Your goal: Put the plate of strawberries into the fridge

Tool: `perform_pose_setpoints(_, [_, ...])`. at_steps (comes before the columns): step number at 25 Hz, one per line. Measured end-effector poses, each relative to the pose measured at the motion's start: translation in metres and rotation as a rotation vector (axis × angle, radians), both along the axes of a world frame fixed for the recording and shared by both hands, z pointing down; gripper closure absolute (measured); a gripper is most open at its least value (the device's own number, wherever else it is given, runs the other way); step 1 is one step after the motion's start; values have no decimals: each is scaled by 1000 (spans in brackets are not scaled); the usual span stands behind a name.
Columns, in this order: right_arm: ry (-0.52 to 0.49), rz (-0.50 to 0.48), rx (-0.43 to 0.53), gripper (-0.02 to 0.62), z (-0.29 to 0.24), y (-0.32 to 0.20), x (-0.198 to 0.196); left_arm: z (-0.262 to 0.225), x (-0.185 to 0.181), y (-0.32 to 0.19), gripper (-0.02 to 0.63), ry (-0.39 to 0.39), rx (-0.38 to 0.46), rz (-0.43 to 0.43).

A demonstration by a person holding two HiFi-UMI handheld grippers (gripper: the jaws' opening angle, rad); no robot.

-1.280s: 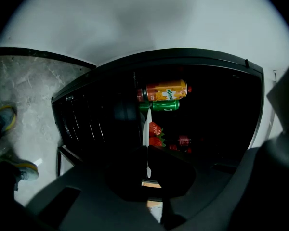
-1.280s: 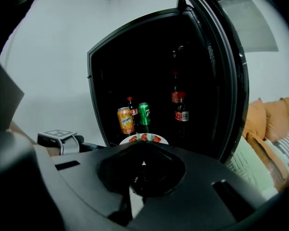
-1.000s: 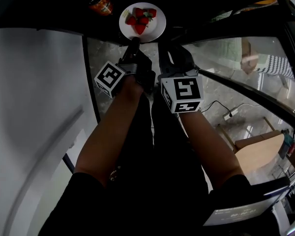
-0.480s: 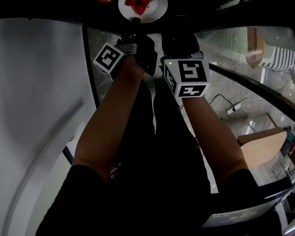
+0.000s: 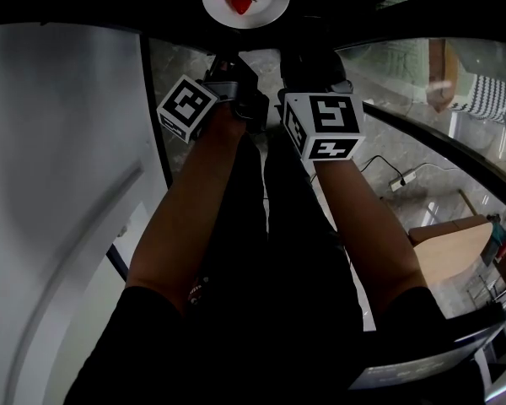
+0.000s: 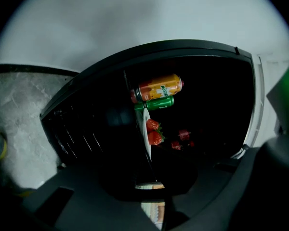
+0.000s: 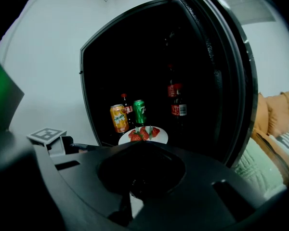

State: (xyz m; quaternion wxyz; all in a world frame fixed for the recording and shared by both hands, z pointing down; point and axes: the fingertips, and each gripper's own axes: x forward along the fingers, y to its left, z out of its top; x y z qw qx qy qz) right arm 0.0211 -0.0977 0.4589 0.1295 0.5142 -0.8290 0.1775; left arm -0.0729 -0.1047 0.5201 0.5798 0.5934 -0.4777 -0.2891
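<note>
Fridge (image 7: 135, 57) opening: left unobstructed, door (image 7: 219, 73) swung wide at right. Front, inside: taken up by plate of strawberries (image 7: 161, 136). Directly behind: orange can (image 7: 118, 118) and green can (image 7: 140, 112), set close together. Back right: bottles (image 7: 178, 102) stood upright. Room above the cans is left free.

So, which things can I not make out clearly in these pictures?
Left claw: open or shut unclear; left gripper view too dark.
Right claw: same, right gripper view.
Plate: far part cut by head view's top edge.
Bottles: labels too small, right gripper view.
</note>
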Motion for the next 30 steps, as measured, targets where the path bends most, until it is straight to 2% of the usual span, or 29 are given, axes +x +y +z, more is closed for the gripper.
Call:
perform_pose_setpoints(2, [2, -1, 0, 592, 0, -1, 0, -5, 3, 5, 560, -120, 25, 55])
perform_pose_setpoints(3, [4, -3, 1, 592, 0, -1, -1, -8, 5, 7, 560, -207, 41, 90])
perform_pose_setpoints(9, [18, 3, -4, 592, 1, -5, 2, -26, 14, 4, 561, -858, 134, 268])
perform_pose_setpoints(11, [18, 7, -8, 592, 1, -6, 3, -32, 21, 2, 561, -1015, 170, 320])
perform_pose_setpoints(13, [17, 11, -13, 592, 1, -5, 4, -36, 27, 0, 561, -1113, 192, 346])
perform_pose_setpoints(16, [14, 15, -17, 592, 0, -6, 4, -34, 32, -1, 561, -1167, 181, 369])
perform_pose_setpoints(20, [11, 16, -24, 592, 0, -5, 5, -27, 35, -4, 561, -1181, 165, 401])
perform_pose_setpoints(30, [9, 24, -20, 592, 0, -7, 5, -32, 30, -25, 561, -1189, 190, 412])
